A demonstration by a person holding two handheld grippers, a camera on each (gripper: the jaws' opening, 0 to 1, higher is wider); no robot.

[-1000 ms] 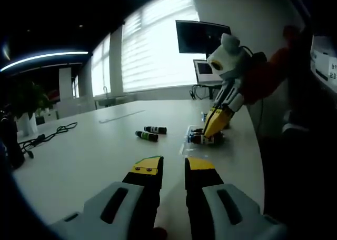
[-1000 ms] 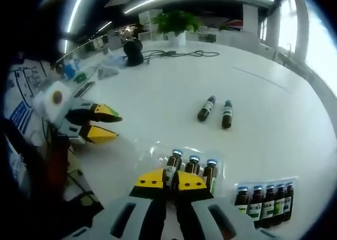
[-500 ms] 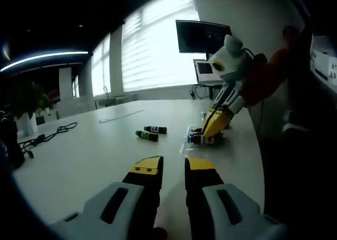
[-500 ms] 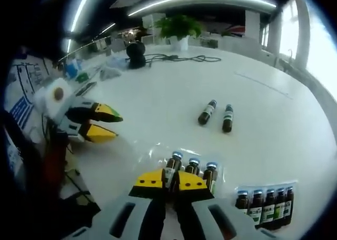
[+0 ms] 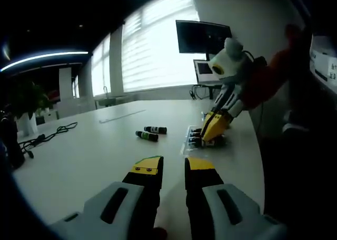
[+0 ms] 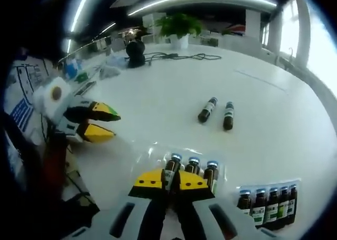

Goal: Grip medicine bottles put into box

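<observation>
White table point(image 6: 158, 108) spreads under ceiling strip lights, with a potted plant point(image 6: 177, 25) and a black cable point(image 6: 179, 55) at its far end. At left in the right gripper view, the left gripper point(image 6: 102, 122) hovers with jaws apart. Centre, the right gripper point(image 6: 171, 179) is clamped on a medicine bottle point(image 6: 171, 163) in the clear tray point(image 6: 152, 151). Two loose bottles point(image 6: 217, 111) lie beyond; a five-bottle row point(image 6: 266, 200) stands at right.

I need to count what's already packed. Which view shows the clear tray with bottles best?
The right gripper view: the clear tray lies near, three upright bottles countable behind the right tongs. In the left gripper view it sits far off, partly hidden by those tongs.
</observation>
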